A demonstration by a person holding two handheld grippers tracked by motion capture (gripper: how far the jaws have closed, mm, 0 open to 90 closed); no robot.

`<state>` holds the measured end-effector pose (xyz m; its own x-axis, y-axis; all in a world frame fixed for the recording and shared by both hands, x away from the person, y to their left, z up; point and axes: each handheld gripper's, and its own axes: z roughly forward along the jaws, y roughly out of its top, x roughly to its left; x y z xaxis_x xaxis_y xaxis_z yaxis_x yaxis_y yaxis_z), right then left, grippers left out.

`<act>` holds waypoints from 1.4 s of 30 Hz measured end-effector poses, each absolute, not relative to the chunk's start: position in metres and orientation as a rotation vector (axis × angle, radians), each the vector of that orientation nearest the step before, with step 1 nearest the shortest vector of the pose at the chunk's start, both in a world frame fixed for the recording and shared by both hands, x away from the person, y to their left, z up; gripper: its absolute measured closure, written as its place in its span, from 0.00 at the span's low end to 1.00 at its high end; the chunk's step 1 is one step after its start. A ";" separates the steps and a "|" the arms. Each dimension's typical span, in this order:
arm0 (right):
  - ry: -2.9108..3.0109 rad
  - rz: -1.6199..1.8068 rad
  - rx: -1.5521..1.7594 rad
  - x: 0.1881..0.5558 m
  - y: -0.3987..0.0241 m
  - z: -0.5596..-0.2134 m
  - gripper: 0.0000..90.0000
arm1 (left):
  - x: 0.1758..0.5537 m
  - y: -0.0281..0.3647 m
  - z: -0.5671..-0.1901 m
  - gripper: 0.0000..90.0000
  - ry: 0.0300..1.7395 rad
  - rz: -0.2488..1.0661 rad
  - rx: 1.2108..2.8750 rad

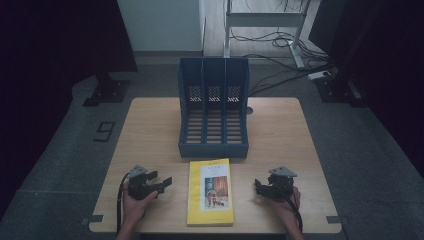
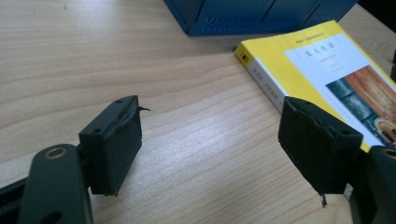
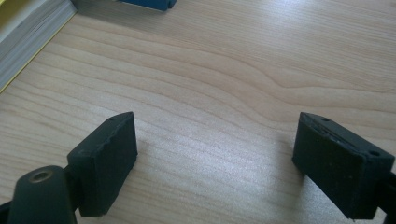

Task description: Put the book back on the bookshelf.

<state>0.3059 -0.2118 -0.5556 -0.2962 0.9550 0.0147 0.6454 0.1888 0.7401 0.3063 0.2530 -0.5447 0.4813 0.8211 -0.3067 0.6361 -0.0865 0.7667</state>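
On the near half of the wooden counter (image 1: 150,120) a yellow book (image 1: 210,191) lies flat, cover up, just in front of a blue three-slot file rack (image 1: 214,107) and apart from it, its near edge close to the counter's near edge. To the book's left the left claw (image 1: 161,184) rests low, held in a hand (image 1: 134,205), jaws spread wide and gripping nothing; to the book's right the right claw (image 1: 258,186) sits likewise released and empty. From the left gripper view the left claw (image 2: 210,149) frames bare wood, with the book (image 2: 299,56) beyond its right jaw, which hides part of the cover; the cover's lettering is too small to read, and the rack (image 2: 261,14) is cut off at the top. From the right gripper view the right claw (image 3: 215,158) frames bare wood too, with the book's page edges (image 3: 28,32) cut off at the upper left. Dim light leaves the room beyond the counter hard to make out.
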 end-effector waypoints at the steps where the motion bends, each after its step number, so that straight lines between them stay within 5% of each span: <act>1: 2.015 0.904 1.496 0.306 -0.212 -0.556 0.15 | 0.307 0.253 -0.546 0.25 1.234 0.249 1.803; 24: 2.012 0.903 1.494 0.306 -0.212 -0.555 0.16 | 0.301 0.244 -0.542 0.26 1.193 0.260 1.847; 42: 1.994 1.004 1.474 0.305 -0.186 -0.523 0.29 | 0.302 0.245 -0.539 0.29 1.173 0.222 1.818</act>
<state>0.3047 -0.1861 -0.5228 -0.3186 0.9462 0.0563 0.6088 0.1587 0.7773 0.3021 0.2451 -0.5392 0.5278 0.7907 -0.3101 0.6226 -0.1119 0.7745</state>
